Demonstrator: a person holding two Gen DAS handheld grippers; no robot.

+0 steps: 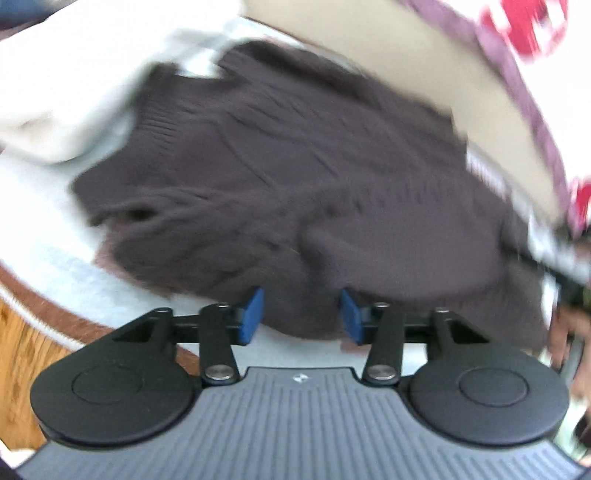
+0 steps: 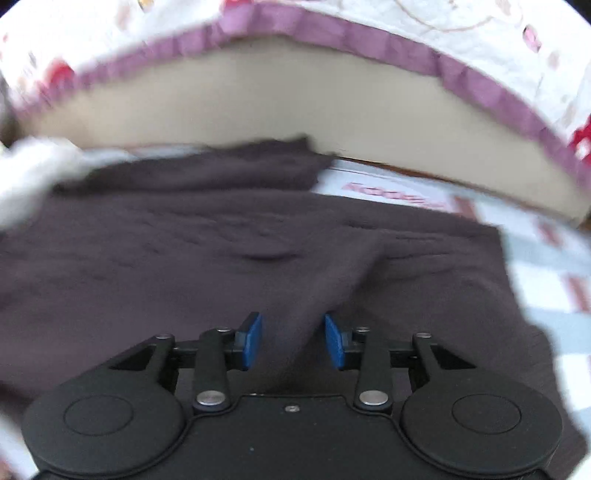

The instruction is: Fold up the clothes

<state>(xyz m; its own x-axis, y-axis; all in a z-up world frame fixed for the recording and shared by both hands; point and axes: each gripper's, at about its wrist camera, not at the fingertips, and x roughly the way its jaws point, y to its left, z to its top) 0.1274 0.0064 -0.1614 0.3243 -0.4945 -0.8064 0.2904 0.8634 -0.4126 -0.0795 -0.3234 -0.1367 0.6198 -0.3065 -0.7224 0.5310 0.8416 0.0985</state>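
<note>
A dark brown knit sweater (image 1: 295, 177) lies spread on a bed — cable-like ribs run across it, with a ribbed cuff or hem toward 10 o'clock in the left view. Both views are motion-blurred. The left gripper (image 1: 302, 314) hangs at the sweater's near edge, its blue fingers (image 1: 254, 314) apart with nothing between them. The right gripper (image 2: 293, 341) sits over the cloth, fingers (image 2: 334, 341) apart, a raised fold of knit running up between them; whether they touch it I cannot tell. A white garment (image 1: 62, 96) lies at 10 o'clock. The sheet (image 1: 44, 236) is pale blue. A beige mattress side (image 2: 258, 107) with purple-trimmed floral cover (image 2: 461, 33) spans 12 o'clock — wood floor (image 1: 22, 362) at 8 o'clock.
</note>
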